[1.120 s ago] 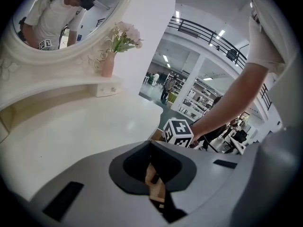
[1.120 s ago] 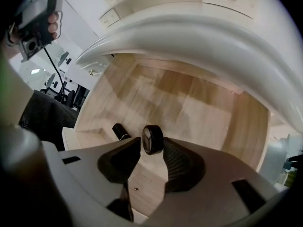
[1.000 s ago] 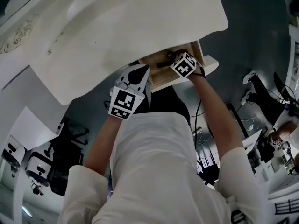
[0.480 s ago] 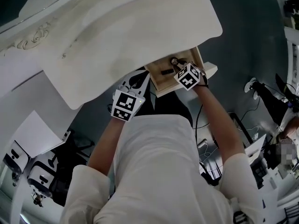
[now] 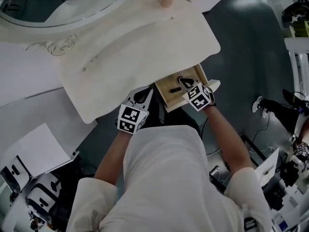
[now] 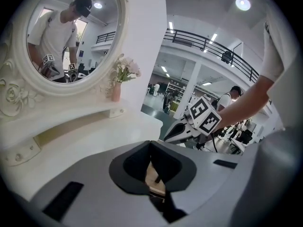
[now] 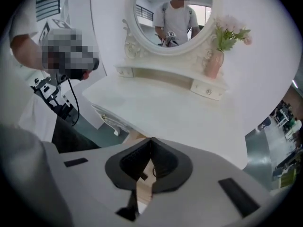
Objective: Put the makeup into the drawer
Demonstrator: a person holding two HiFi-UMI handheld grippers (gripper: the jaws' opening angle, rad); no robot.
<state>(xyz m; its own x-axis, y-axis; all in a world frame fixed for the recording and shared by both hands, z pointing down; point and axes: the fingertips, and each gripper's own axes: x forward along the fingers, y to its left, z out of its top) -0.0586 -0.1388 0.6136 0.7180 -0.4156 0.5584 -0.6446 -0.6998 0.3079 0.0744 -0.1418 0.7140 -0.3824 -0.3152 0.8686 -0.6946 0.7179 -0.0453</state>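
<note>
A: Listing item one: makeup (image 5: 174,89), a dark stick, lying flat on the floor of the open drawer (image 5: 170,99), just under the front edge of the dressing table (image 5: 135,47). Running lengthwise across the drawer, roughly along its front.

B: Entering item two: right gripper (image 5: 187,84), hanging over the drawer, jaws just now closing with nothing between them, tips meeting, gripping nothing. Placing the makeup below those tips and just to their left in the head view, not touching.

A: Entering item three: left gripper (image 6: 150,143), jaws likewise pressed together, carrying nothing, waiting beside the drawer's left wall, farther from the stick.

B: Judging the placing done. Probably remaining: pushing the drawer shut, with the right gripper sitting nearer its front.
</note>
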